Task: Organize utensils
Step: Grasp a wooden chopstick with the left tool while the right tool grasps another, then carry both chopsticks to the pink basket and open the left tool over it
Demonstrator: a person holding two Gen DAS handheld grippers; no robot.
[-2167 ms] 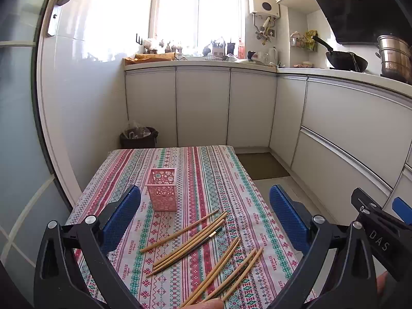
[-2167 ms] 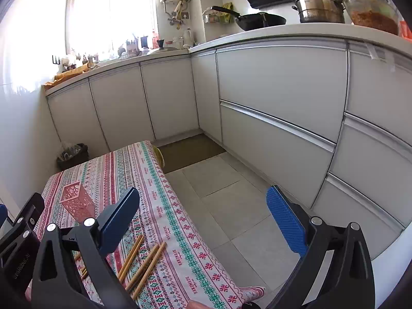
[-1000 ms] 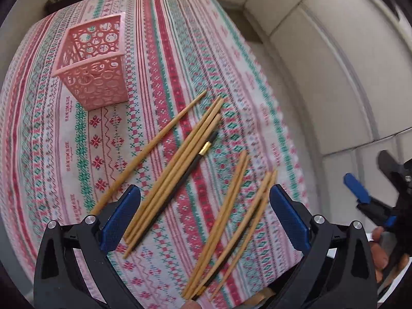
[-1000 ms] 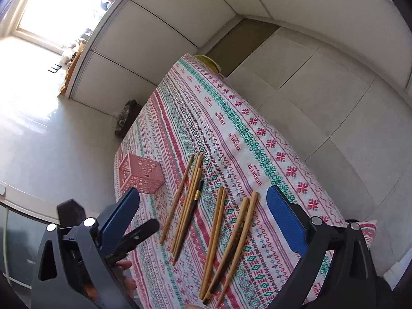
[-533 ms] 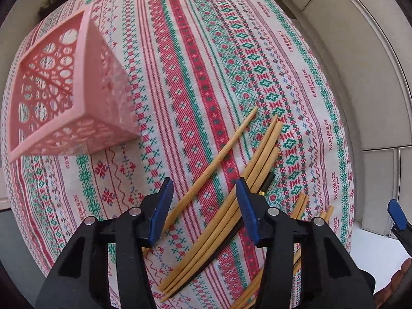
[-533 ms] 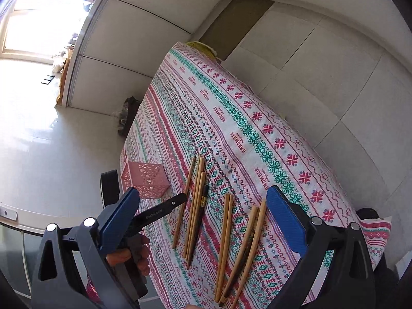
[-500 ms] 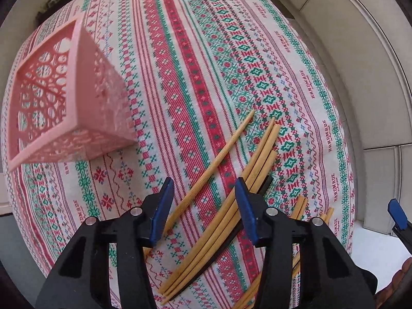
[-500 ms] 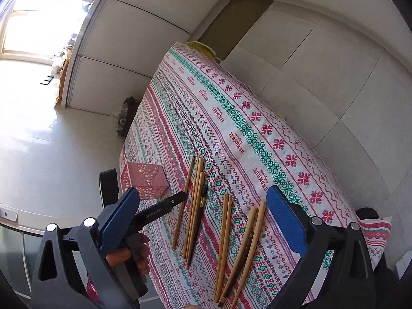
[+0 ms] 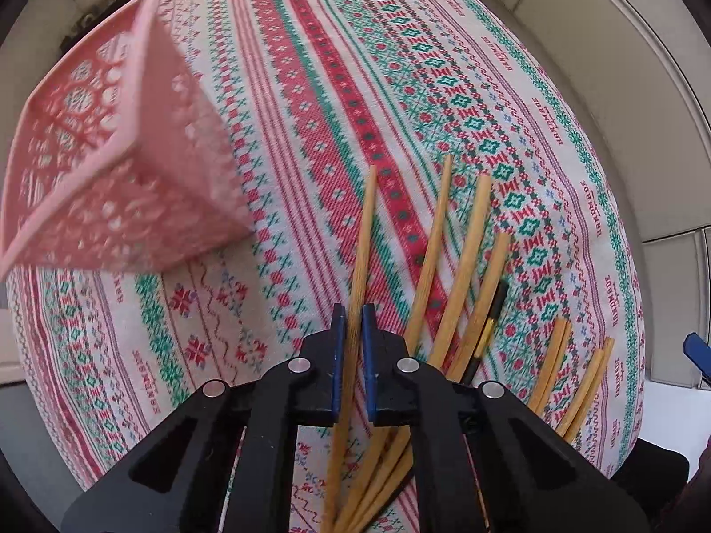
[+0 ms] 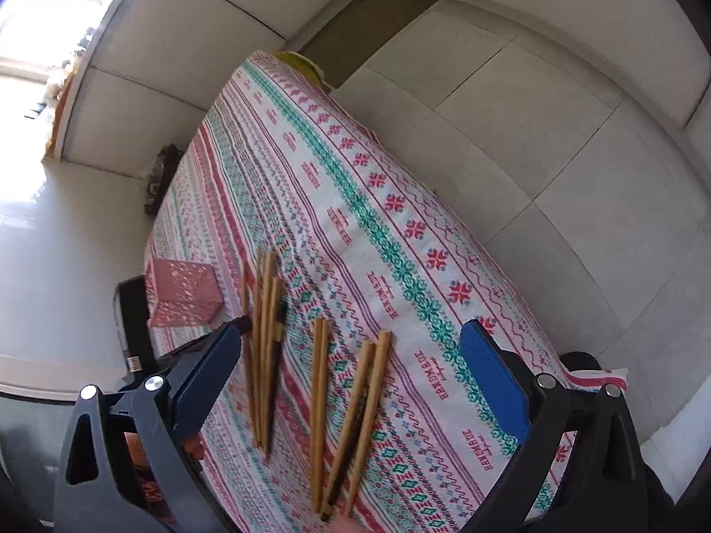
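In the left wrist view my left gripper (image 9: 351, 333) is shut on a single wooden chopstick (image 9: 365, 231), the leftmost of the group, low over the patterned tablecloth (image 9: 337, 80). Several more wooden chopsticks (image 9: 462, 266) and a dark one (image 9: 489, 320) lie just to its right. The pink perforated holder (image 9: 111, 169) stands upright at the left. In the right wrist view my right gripper (image 10: 351, 368) is open and empty, high above the chopsticks (image 10: 320, 391). The holder (image 10: 182, 293) and the left gripper's tip (image 10: 235, 324) show there too.
The table's right edge (image 10: 511, 293) drops to a tiled floor (image 10: 555, 133). White cabinets (image 10: 177, 53) line the far walls. A dark bin (image 10: 160, 177) sits beyond the table's far corner.
My left gripper has lowered and closed its jaws on the leftmost chopstick. The right gripper has stayed open and moved in a little closer above the table.
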